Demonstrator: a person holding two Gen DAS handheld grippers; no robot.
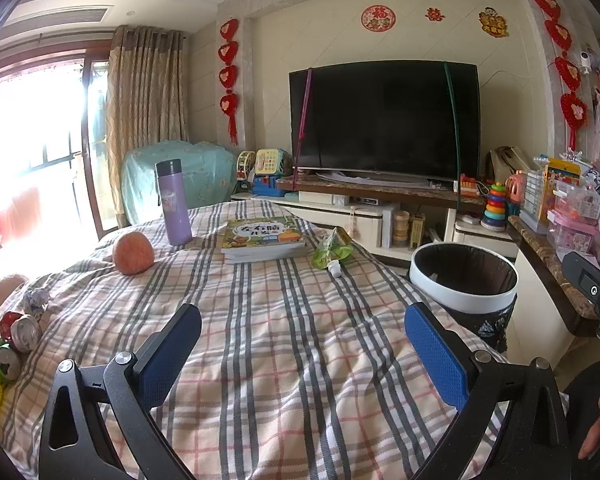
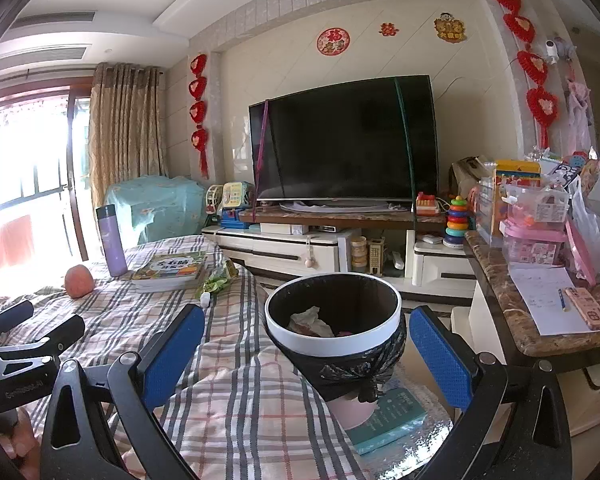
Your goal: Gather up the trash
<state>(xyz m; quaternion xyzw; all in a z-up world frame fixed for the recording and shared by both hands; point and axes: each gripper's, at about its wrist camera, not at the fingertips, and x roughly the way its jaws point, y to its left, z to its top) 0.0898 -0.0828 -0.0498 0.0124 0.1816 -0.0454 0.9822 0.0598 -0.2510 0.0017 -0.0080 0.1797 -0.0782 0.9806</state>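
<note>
Bin [image 2: 334, 334] contents partly hidden

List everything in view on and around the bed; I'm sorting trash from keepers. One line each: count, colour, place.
Bin: 1, white rim, black liner, beside bed; scraps inside.
Cans: 2, red and green, bed's left edge.
Crumpled paper: 1, whitish, behind cans.
Green wrapper: 1, right of books.
Books: 1 stack, green cover, mid-bed.
Flask: 1, purple, upright, left of books.
Apple: 1, orange-red, near flask.
Left gripper: blue pads, open, empty.
Right gripper: blue pads, open, facing bin.
</note>
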